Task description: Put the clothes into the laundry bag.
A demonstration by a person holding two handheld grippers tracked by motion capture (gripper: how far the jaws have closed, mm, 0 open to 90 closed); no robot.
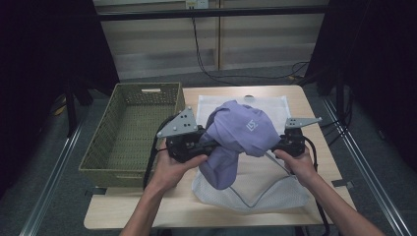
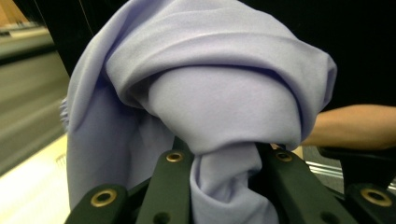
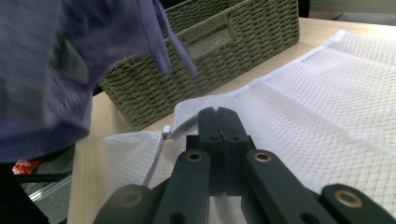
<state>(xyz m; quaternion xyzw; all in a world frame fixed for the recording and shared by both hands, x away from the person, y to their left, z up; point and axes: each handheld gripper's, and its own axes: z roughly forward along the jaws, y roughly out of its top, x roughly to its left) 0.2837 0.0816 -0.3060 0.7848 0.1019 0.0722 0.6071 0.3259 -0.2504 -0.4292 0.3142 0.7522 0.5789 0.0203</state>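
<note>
Gripping, left gripper (image 1: 209,145): black jaws clamped on a bunched fold of the soft lavender cloth garment (image 1: 236,137), seen up close in the left gripper view (image 2: 219,182).
Pinching, right gripper (image 1: 275,147): black jaws pressed together on the zippered edge of the white mesh laundry bag (image 1: 275,187); in the right gripper view (image 3: 218,135) the bag's rim lifted beside the jaw tips.
Garment: held up off the table, hanging over the mesh bag (image 3: 327,93), between the two grippers; pale logo facing up; purple folds blurred at the left of the right gripper view (image 3: 42,70).
Mesh bag: flat on the light wooden table (image 1: 314,142), near edge raised, far end spread toward the table's back.
Basket: olive-green woven rectangular basket (image 1: 133,130), on the table's left side, just beside the bag, handle slot in its far wall (image 3: 201,51).
Beyond: black cables on the grey floor (image 1: 246,73).
</note>
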